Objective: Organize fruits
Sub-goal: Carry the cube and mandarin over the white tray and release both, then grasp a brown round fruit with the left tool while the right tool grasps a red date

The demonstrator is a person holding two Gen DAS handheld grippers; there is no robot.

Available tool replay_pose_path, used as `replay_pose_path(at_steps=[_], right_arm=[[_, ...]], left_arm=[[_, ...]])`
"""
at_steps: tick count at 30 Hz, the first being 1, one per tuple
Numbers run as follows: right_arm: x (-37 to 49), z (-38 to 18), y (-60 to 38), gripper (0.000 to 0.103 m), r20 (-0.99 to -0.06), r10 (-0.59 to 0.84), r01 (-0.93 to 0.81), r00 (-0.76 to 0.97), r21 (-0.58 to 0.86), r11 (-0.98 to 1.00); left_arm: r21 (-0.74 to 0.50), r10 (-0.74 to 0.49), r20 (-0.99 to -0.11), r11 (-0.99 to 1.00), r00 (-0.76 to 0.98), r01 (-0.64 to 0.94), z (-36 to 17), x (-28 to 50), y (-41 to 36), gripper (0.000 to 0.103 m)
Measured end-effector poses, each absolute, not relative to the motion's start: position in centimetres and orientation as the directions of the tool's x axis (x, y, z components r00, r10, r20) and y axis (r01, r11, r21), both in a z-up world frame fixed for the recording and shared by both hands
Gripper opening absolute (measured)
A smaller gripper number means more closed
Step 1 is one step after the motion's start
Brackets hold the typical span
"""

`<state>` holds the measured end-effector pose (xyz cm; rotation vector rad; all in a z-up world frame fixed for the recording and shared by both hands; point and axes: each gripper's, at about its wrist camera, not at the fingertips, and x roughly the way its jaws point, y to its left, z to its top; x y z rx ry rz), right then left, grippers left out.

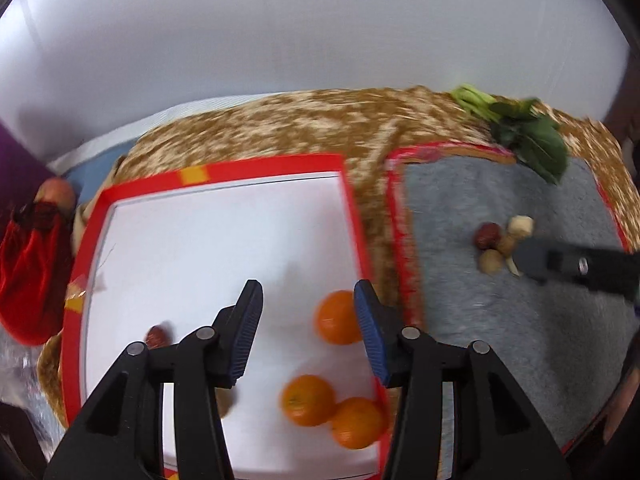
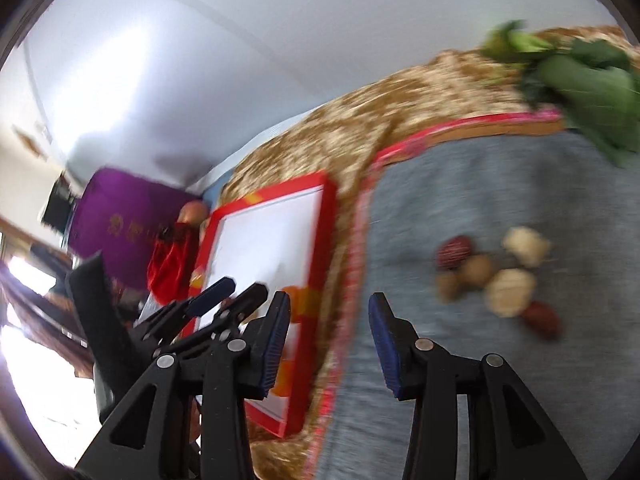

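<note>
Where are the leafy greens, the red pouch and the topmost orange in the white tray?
leafy greens [image 1: 538, 142], left wrist view, on the dark leaf.
red pouch [image 1: 30, 276], left wrist view, on its velvet body.
topmost orange [image 1: 336, 318], left wrist view, on its visible peel.

text: none legible | purple cloth [image 2: 132, 216]: faint gold marks, possibly characters, too blurred to read | red-framed tray [image 1: 256, 166]: yellow patch, no lettering made out

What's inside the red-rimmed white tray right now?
In the red-rimmed white tray: three oranges near its right side and one small dark-red fruit at left. The left gripper, jaws open, hides part of the near floor.
</note>
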<state>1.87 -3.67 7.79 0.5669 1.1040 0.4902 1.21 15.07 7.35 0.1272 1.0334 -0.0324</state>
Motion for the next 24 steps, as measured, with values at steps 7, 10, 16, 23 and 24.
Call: replay_pose_path(at_steps=[7,10,16,23,24], right_arm=[[2.3,6.9,-10.4,0.043,-0.737,0.557,0.059,0.382,0.621,0.781],[2.5,6.0,-11.8,0.043,-0.78,0.523,0.106,0.344,0.585,0.804],[2.5,4.3,-12.5,0.043,-0.83,0.478,0.126,0.289,0.528,0.84],[2.9,3.3,-10.7,0.04,-0.859,0.444,0.088,0.255,0.478,0.874],[3.0,3.1,-10.6,0.04,-0.862,0.44,0.089,0.252,0.473,0.877]], left_arm=[[0.146,-0.027,-0.852,0.947,0.523,0.286,6.6,1.3,8.4,0.046],[0.178,-0.032,-0.855,0.919,0.518,0.351,5.7,1.3,6.2,0.046],[0.175,-0.056,-0.872,0.892,0.486,0.416,4.2,2.0,3.7,0.046],[0.158,-0.077,-0.885,0.877,0.459,0.453,3.3,2.5,2.7,0.046],[0.161,-0.075,-0.887,0.874,0.456,0.458,3.2,2.4,2.4,0.046]])
